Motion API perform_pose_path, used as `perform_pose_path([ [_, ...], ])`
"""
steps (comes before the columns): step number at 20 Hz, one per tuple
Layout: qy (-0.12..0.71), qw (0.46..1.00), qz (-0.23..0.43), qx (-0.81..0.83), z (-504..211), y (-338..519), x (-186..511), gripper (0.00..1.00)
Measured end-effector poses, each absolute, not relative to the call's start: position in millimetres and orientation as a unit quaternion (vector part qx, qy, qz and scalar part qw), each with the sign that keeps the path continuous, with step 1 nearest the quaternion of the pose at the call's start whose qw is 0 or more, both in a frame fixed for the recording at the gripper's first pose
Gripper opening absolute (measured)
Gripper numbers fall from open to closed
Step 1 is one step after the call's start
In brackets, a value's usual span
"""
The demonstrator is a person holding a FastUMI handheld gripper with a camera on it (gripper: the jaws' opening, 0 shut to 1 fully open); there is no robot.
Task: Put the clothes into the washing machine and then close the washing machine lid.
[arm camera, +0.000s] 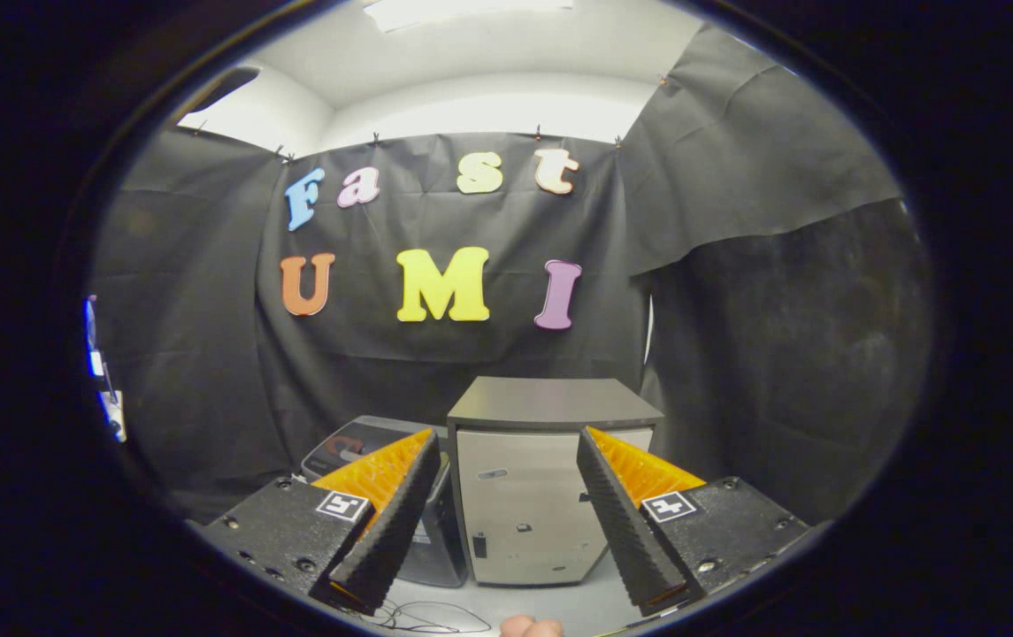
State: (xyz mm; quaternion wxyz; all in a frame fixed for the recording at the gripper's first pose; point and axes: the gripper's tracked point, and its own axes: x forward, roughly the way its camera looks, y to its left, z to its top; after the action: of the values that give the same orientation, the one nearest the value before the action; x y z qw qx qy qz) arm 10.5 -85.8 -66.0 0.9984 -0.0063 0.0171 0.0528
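Ahead of the fingers: the washing machine, a pale boxy cabinet with a dark flat lid, stands on the table against the black cloth wall.
Gripper view, tongs: the gripper is spread wide with nothing between its fingers; the machine's front panel shows in the gap, well beyond the tips.
Beside the machine: a dark device sits just to its left, partly hidden behind the left finger; I cannot tell what it is.
Near the tips: thin wires lie on the table, and a fingertip of the person pokes in low between the fingers.
Clothes: I cannot pick out any garment from where this looks.
Lid state: it seems to lie flat and closed, though I cannot be sure.
Handling, clothes: likely soft, light and floppy; pinch a bunched fold, not a loose edge, or it will trail.
Handling, lid: likely stiff and hinged; best taken at its front edge.
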Motion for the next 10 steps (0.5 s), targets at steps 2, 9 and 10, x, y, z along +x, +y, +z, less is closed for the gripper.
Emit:
perform_pose_path([
  [2, 0.021, 0.998, 0.053, -0.005, -66.7, -86.7, 9.6, 0.97],
  [9, 0.017, 0.998, 0.058, -0.002, -65.2, -85.8, 11.0, 0.97],
  [10, 0.018, 0.998, 0.059, 0.000, -65.4, -84.7, 12.2, 0.97],
])
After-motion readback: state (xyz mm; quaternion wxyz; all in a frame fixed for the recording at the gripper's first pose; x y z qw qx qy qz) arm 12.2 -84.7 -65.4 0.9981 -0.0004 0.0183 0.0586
